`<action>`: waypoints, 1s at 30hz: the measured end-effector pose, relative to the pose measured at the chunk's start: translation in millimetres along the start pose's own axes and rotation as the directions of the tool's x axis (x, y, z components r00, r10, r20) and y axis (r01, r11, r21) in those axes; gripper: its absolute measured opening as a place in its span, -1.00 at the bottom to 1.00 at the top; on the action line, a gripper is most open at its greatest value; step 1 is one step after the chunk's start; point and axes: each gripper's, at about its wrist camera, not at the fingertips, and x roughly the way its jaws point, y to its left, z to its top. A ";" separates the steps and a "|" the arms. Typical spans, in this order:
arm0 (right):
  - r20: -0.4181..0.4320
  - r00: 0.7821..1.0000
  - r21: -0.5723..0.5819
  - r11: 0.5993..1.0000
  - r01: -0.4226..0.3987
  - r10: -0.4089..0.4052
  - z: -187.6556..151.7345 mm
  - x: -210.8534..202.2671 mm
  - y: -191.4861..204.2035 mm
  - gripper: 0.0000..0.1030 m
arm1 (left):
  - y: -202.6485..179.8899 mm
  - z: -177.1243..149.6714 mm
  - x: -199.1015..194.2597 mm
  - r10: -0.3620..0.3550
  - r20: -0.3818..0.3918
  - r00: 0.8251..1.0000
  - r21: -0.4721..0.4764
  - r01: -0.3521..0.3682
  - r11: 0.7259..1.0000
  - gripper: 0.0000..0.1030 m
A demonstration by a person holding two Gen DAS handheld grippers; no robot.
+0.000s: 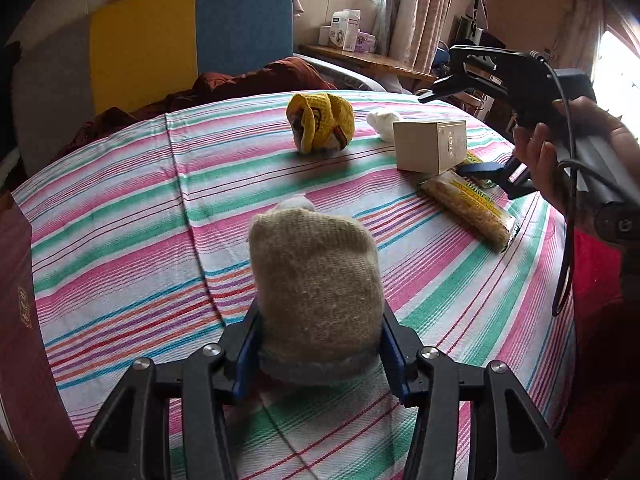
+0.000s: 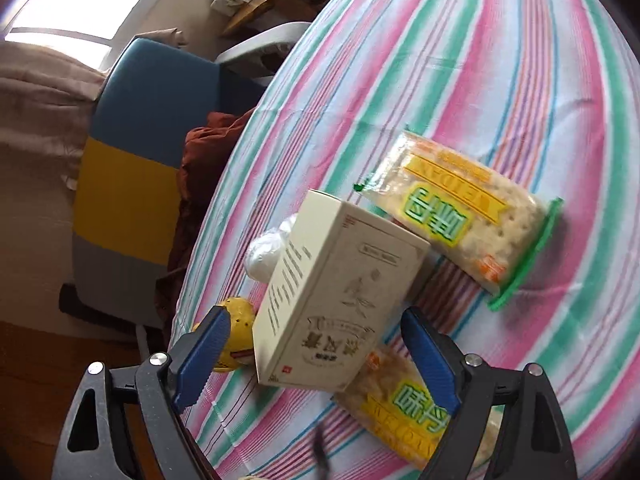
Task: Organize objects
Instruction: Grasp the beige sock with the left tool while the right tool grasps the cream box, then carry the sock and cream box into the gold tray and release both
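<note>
My left gripper point(image 1: 320, 344) is clenched on a rolled beige sock bundle point(image 1: 316, 288), its blue pads pressed into the knit on both sides, low on the roll; the bundle sits on the striped cloth point(image 1: 120, 216) right in front of me. I judge it light, soft and springy, so it squashes rather than slips, and a grip across the thick middle should keep it from unrolling

My right gripper point(image 2: 316, 360) is spread wide with nothing pressed between the pads, its blue fingers standing either side of the near end of a cream carton point(image 2: 340, 300). The carton lies tilted, partly resting on a cracker packet point(image 2: 404, 408); a second cracker packet point(image 2: 460, 220) lies just beyond. I judge the carton stiff, light and smooth-sided, best taken across its narrow faces; the packets look crinkly, slippery and easy to crush

Farther off are a yellow knitted bundle point(image 1: 320, 124) and a white wad point(image 1: 380, 120) just beside the carton. The cloth is soft and creased, apparently over a bed or padded surface. Around it: a blue and yellow panel point(image 1: 192, 28), a crumpled brown blanket point(image 1: 256, 76), curtained windows and a cluttered shelf
</note>
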 end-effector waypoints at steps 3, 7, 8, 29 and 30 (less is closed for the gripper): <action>-0.032 0.999 -0.015 1.000 0.000 0.000 -0.2 10.8 -1.4 0.30 | -1.7 -0.4 0.3 0.009 0.000 1.000 0.009 -0.009 1.000 0.05; 0.008 1.000 -0.083 0.997 0.002 -0.001 -3.2 0.6 11.7 0.08 | -1.7 -0.3 -0.2 0.010 0.001 1.000 0.011 -0.010 1.000 0.05; 0.017 1.000 -0.096 0.995 -0.004 0.005 -4.0 -3.3 14.4 0.03 | -1.7 -0.3 -0.3 0.011 0.002 1.000 0.012 -0.011 1.000 0.05; -0.094 0.986 -0.582 0.811 0.061 -0.141 -130.4 -31.4 71.7 0.02 | 3.9 -16.2 -59.5 0.020 0.018 1.000 -0.007 -0.019 1.000 -0.03; -0.095 0.985 -0.589 0.806 0.063 -0.146 -134.0 -30.8 71.9 0.02 | 4.7 -16.6 -66.7 0.019 0.028 0.999 -0.010 -0.019 1.000 -0.03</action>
